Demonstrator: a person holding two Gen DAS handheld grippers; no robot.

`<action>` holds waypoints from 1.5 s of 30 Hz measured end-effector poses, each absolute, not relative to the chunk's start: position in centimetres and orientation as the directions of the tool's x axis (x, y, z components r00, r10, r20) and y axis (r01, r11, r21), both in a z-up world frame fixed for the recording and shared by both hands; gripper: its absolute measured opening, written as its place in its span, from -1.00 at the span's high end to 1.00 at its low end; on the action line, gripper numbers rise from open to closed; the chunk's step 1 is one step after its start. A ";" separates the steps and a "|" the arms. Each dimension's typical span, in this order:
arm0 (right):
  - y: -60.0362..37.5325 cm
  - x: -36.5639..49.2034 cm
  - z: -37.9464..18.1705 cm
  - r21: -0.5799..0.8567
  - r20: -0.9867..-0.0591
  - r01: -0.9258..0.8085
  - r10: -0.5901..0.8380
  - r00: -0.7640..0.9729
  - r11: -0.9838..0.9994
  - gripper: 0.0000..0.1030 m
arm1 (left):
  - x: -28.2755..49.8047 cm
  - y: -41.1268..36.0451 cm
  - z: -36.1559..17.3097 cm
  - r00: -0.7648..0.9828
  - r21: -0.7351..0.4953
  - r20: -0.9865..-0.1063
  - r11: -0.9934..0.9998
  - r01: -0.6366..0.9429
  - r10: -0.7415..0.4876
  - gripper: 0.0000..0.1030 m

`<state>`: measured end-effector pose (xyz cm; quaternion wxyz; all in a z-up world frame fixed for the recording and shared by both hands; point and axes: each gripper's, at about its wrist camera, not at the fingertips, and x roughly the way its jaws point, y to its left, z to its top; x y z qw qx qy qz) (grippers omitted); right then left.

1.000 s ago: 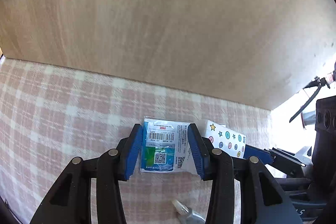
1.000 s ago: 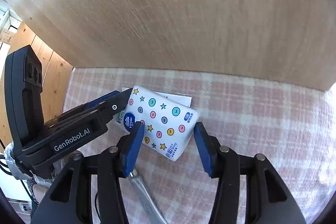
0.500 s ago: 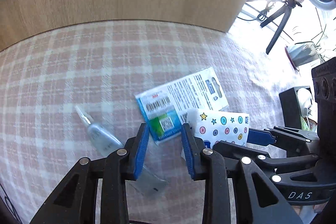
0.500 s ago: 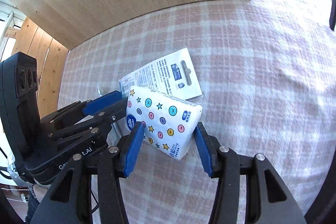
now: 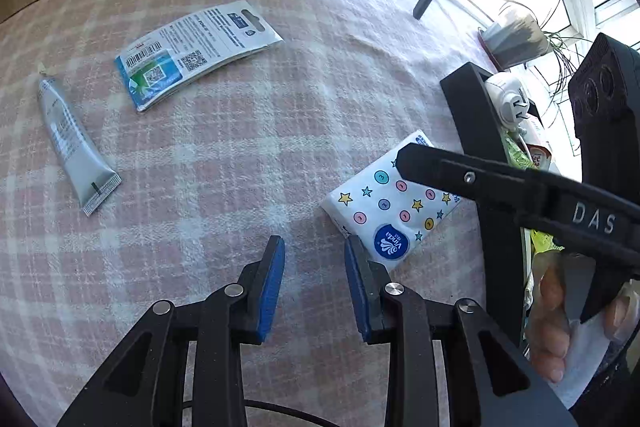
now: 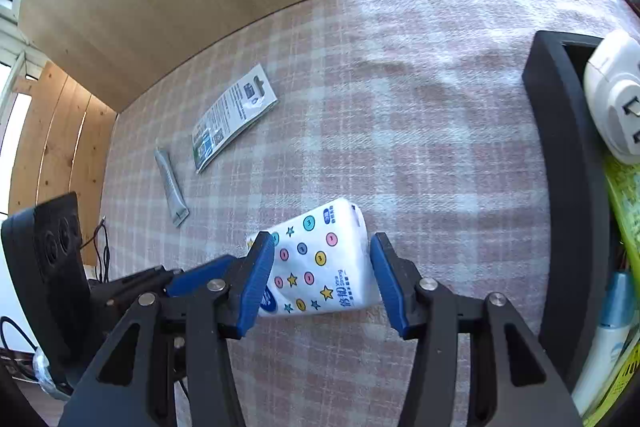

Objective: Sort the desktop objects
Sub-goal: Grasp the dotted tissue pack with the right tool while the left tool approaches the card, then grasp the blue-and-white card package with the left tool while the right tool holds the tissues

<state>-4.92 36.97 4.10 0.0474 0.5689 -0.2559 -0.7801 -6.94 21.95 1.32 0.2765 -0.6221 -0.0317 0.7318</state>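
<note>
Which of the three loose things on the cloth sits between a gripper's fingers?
The spotted tissue pack, in the right gripper; the tube and card packet lie apart.

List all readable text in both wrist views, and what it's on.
"Vinda": blue round logo on the tissue pack.
"3": in the coloured dots on the tissue pack.
"DAS": on the right claw, side arm, left wrist view.
Hang-tag packet: barcode, QR codes, print too small to read.
Tube: print unreadable.

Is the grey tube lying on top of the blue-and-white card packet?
No, the grey tube lies on the pink checked cloth, apart from the packet.
</note>
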 end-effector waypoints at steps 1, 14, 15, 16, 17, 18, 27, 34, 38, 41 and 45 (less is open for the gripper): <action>37.4 -4.4 4.4 0.466 -0.858 -0.230 -0.373 -0.353 -0.855 0.03 | -6.7 22.0 1.9 -0.094 -0.368 -0.897 -0.849 -0.378 0.431 0.45; 36.3 -1.0 2.3 0.536 -0.843 -0.386 -0.453 -0.290 -0.751 0.02 | -15.1 18.6 5.7 -0.241 -0.144 -0.927 -0.865 -0.480 0.288 -0.06; 36.4 -1.1 2.3 0.532 -0.845 -0.401 -0.445 -0.295 -0.746 0.02 | -15.9 18.6 5.6 -0.245 -0.128 -0.930 -0.865 -0.485 0.275 -0.08; 36.4 -1.4 2.2 0.529 -0.848 -0.412 -0.438 -0.300 -0.742 0.02 | -16.5 18.8 5.3 -0.243 -0.117 -0.933 -0.861 -0.495 0.267 -0.09; 36.5 -1.7 2.2 0.526 -0.849 -0.420 -0.434 -0.301 -0.740 0.01 | -17.0 18.9 5.1 -0.238 -0.108 -0.936 -0.853 -0.511 0.261 -0.12; 36.6 -2.0 2.0 0.523 -0.851 -0.427 -0.432 -0.297 -0.737 -0.04 | -17.6 19.2 4.5 -0.229 -0.101 -0.939 -0.843 -0.529 0.257 -0.16; 36.5 -5.0 1.8 0.497 -0.867 -0.460 -0.410 -0.282 -0.735 -0.07 | -20.7 20.2 1.8 -0.211 -0.051 -0.954 -0.810 -0.584 0.213 -0.19; 34.2 -7.1 2.5 0.404 -0.911 -0.393 -0.326 -0.252 -0.826 -0.12 | -20.3 20.7 1.4 -0.190 -0.055 -0.951 -0.739 -0.672 0.243 -0.22; 32.2 -7.0 2.9 0.311 -0.941 -0.323 -0.241 -0.240 -0.894 -0.17 | -19.6 20.6 1.3 -0.205 -0.044 -0.945 -0.721 -0.692 0.254 -0.26; 30.7 -7.0 3.0 0.244 -0.958 -0.285 -0.184 -0.220 -0.927 -0.17 | -19.4 20.5 1.0 -0.164 -0.087 -0.948 -0.717 -0.692 0.273 -0.25; 29.4 -6.9 2.9 0.190 -0.968 -0.245 -0.141 -0.206 -0.951 -0.17 | -18.0 20.9 0.9 -0.187 -0.028 -0.953 -0.682 -0.731 0.239 -0.22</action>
